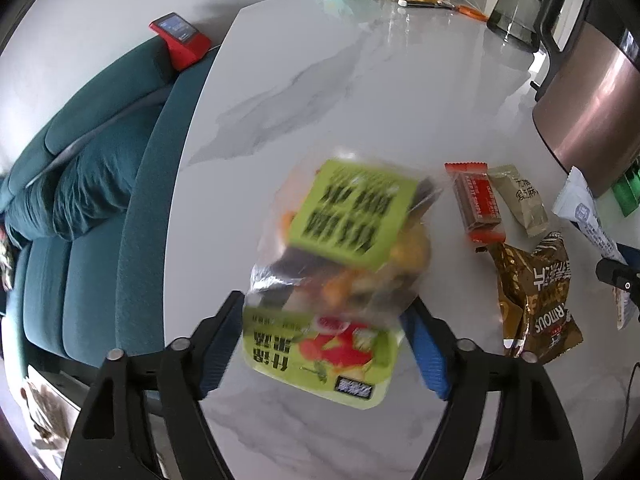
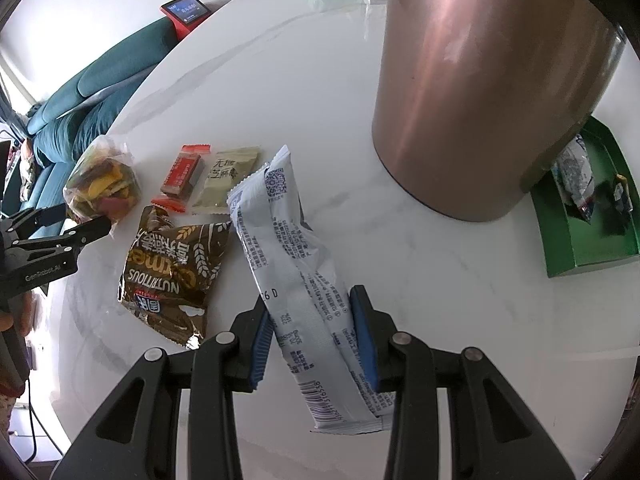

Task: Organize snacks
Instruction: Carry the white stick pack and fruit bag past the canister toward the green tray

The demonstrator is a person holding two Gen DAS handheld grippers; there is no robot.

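**Marble tabletop, one snack packet clamped in each gripper**

Between the blue pads of the left gripper: a clear bag of mixed fruit chips with a lime-green label, pinched on both sides near its lower end and blurred, so the contact is hard to read exactly. Clenched in the right gripper: a long white packet, gripped across its middle, far end pointing forward and tilted to the left.

Probably the carry-to-tray step. Ahead and to the right of the right gripper, partly hidden behind a tall copper-coloured canister: a green tray, already holding a similar white packet. Best to lift the long packet clear of the tabletop, swing wide around the canister so the free end does not catch on it, and lay it flat beside its twin. Best to keep a gentle squeeze on the chip bag; likely fragile inside and slippery outside.

Forward and left of the right gripper, lying flat: a brown oat packet, a red-wrapped bar and an olive sachet, close together.

Underneath, a glossy white marble table with grey veins. To the left of the left gripper, a teal sofa with a small red screen device on its arm. Far ahead, a glass kettle and more packets.
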